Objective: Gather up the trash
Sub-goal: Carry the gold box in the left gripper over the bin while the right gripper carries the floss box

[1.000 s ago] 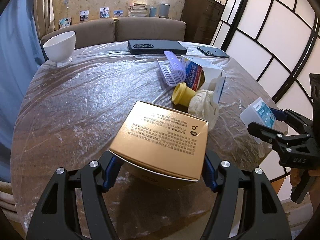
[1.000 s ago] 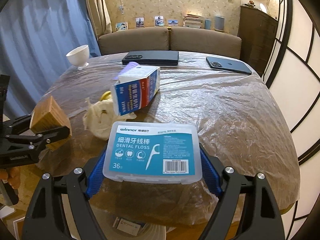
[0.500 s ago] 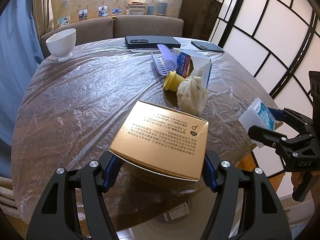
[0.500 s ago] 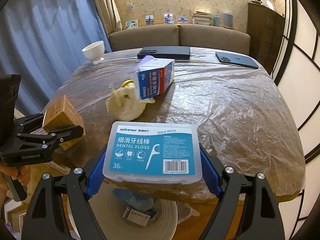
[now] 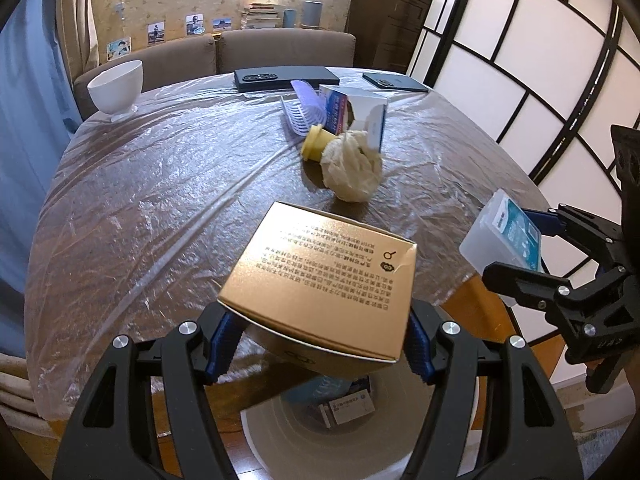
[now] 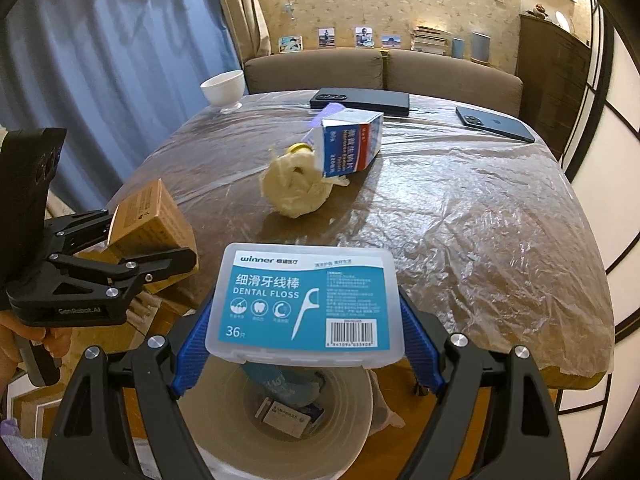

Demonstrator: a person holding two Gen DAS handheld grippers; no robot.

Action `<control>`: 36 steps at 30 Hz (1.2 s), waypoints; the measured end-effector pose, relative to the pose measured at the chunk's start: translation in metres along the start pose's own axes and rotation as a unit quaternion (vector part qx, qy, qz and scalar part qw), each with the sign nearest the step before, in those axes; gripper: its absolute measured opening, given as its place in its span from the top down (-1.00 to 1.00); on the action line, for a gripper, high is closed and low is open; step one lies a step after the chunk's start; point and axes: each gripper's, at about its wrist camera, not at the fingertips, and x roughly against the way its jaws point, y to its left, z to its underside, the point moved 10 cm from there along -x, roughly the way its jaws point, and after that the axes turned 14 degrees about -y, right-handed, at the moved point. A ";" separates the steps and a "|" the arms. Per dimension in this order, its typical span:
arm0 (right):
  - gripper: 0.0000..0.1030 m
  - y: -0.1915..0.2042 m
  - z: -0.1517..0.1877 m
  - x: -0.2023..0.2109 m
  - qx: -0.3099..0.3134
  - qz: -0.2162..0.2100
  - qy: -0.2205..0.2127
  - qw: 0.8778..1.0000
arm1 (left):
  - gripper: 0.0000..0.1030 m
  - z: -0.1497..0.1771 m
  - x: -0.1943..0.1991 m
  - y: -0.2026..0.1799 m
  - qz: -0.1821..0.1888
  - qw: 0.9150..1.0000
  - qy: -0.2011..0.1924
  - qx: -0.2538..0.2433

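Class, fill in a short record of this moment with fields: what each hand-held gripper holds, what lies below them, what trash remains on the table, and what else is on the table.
left hand-held gripper: shut on gold box
right hand-held gripper: shut on floss box
below: white bin with some trash inside
trash on table: paper wad, open carton, yellow cap, purple plastic piece
also on table: white bowl, phone, black case

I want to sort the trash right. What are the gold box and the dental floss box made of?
The gold box looks like thin cardboard with a shiny metallic coat: folded edges, a torn corner. The dental floss box looks like cloudy, see-through plastic with rounded moulded corners and a blue paper or film label.
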 end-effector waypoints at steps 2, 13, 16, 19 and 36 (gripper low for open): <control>-0.56 0.002 0.003 0.001 -0.002 -0.003 0.003 1.000 | -0.32 0.002 0.002 -0.002 0.001 1.000 0.002 -0.002; -0.56 0.009 0.020 0.008 0.001 -0.011 0.018 1.000 | -0.32 0.018 0.013 -0.009 0.002 1.000 0.014 -0.007; -0.56 0.010 0.026 0.010 0.000 -0.013 0.022 1.000 | -0.32 0.023 0.016 -0.012 0.003 1.000 0.018 -0.007; -0.56 0.013 0.030 0.011 0.002 -0.016 0.027 1.000 | -0.32 0.029 0.019 -0.015 0.004 1.000 0.022 -0.007; -0.56 0.023 0.068 0.015 0.009 -0.026 0.064 0.998 | -0.32 0.067 0.028 -0.029 0.010 0.999 0.052 -0.005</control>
